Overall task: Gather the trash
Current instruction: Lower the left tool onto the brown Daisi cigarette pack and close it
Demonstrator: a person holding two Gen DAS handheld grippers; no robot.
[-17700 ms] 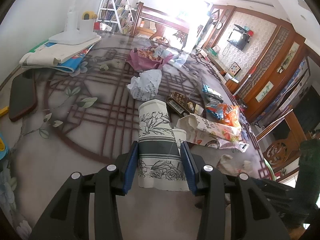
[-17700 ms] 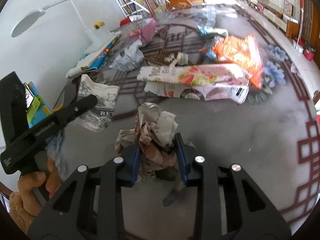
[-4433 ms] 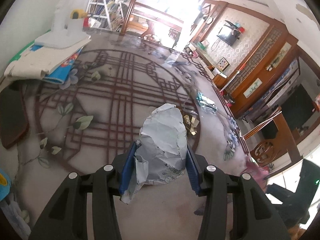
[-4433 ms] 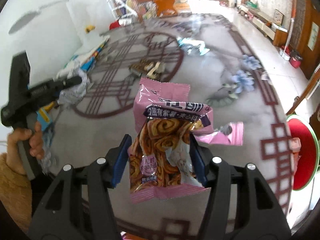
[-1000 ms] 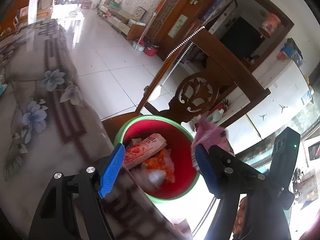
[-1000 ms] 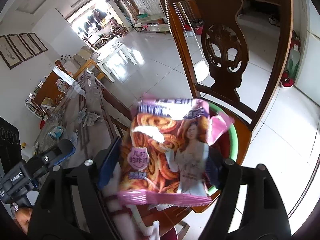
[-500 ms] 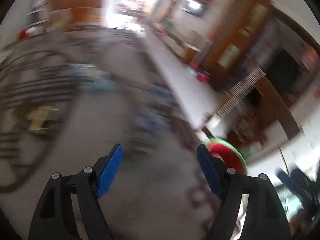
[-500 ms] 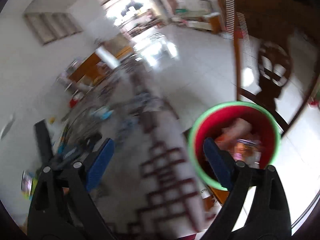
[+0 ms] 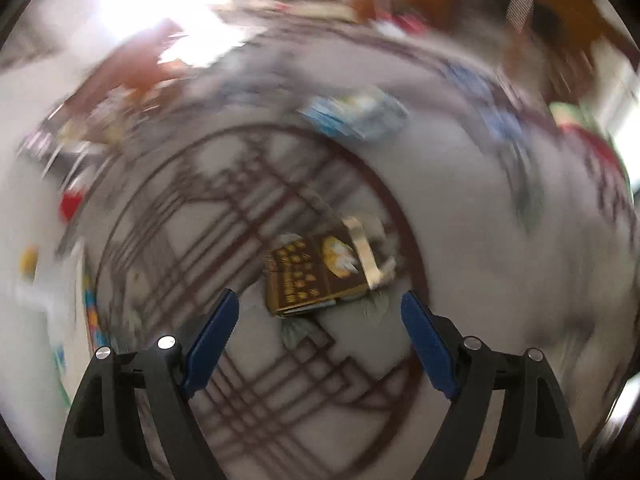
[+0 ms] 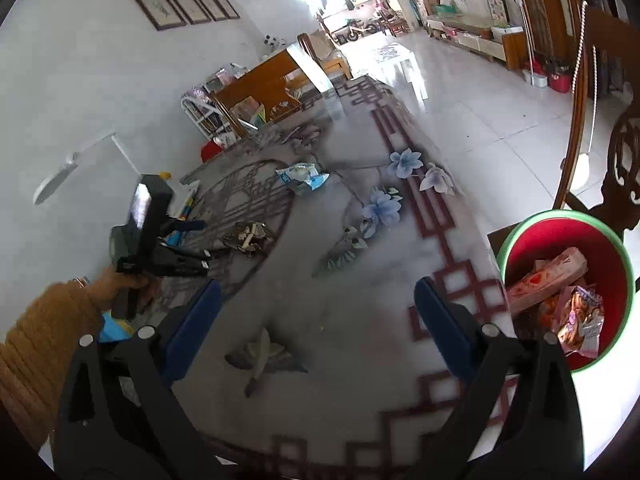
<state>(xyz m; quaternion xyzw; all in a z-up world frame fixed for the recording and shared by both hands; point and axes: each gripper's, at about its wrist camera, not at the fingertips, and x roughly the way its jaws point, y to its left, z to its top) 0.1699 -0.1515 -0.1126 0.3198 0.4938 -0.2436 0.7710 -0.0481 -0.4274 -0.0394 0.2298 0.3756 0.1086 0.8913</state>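
Two grippers, both empty, jaws wide and just been opening. Left gripper point(image 9: 318, 322) points down at the patterned table point(image 9: 480, 280), frame blurred; flattened brown carton point(image 9: 316, 276) lies centre frame just above the blue fingertips, blue wrapper point(image 9: 356, 116) near top centre. Right gripper point(image 10: 316, 308) over the table edge; red bin point(image 10: 600, 236) with green rim at right holds pink snack bag point(image 10: 580, 316) and other wrappers. Blue wrapper point(image 10: 302, 176) upper centre, carton point(image 10: 246, 236) centre left beside the left gripper point(image 10: 200, 244).

light: bright daylight, far doorway glare | left view: motion-blurred | right view: sharp; fisheye-bent edges
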